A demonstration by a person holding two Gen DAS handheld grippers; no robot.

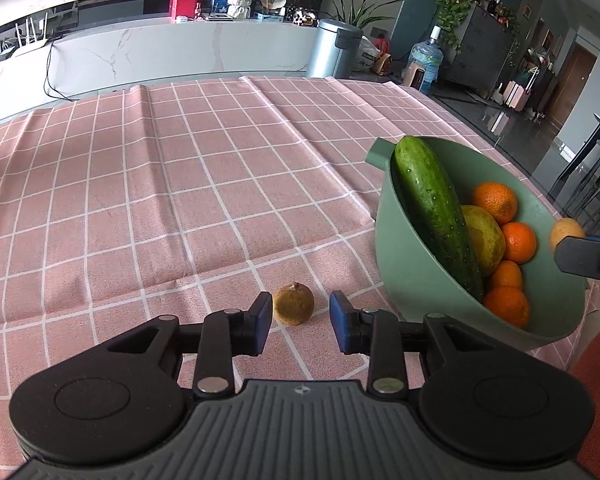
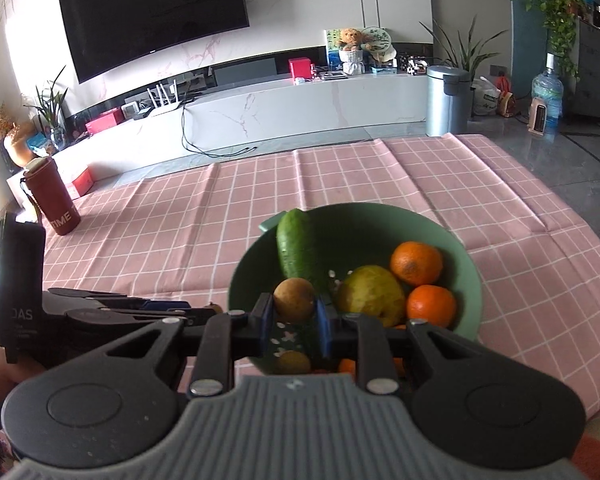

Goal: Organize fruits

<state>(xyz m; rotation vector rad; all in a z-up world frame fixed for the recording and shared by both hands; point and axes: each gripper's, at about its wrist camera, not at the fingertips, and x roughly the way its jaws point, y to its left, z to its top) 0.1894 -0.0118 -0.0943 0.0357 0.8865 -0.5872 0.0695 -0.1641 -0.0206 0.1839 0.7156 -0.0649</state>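
Landmark: green bowl [image 2: 466, 264], standing on the pink checked tablecloth [image 1: 140, 200].

Contents of bowl: one cucumber [image 1: 432, 212] leaning against the rim by the spout; one yellow-green fruit [image 2: 370, 294], pear-like, at the centre; several oranges [image 2: 416, 262] on the side away from the cucumber.

Item 1: small brown fruit [image 2: 294, 299]. Pinched between the pressed-in pads of the right gripper [image 2: 294, 320], held above the near part of the bowl.

Item 2: second small brown fruit [image 1: 293, 304]. Lies on the cloth just outside the bowl, on the cucumber side. The left gripper [image 1: 300, 318] stands spread around it; one pad looks to sit against the fruit, the other stands clear of it, so nothing is gripped.

Step in hand, by judgement: loading of the last loose fruits, with Item 1 about to be dropped in and Item 2 about to be picked up.

Next move calls for: the right fingers to part over a free gap in the bowl, clear of the cucumber; the left fingers to close squarely on Item 2, which is round and may roll off the cloth-side pad.
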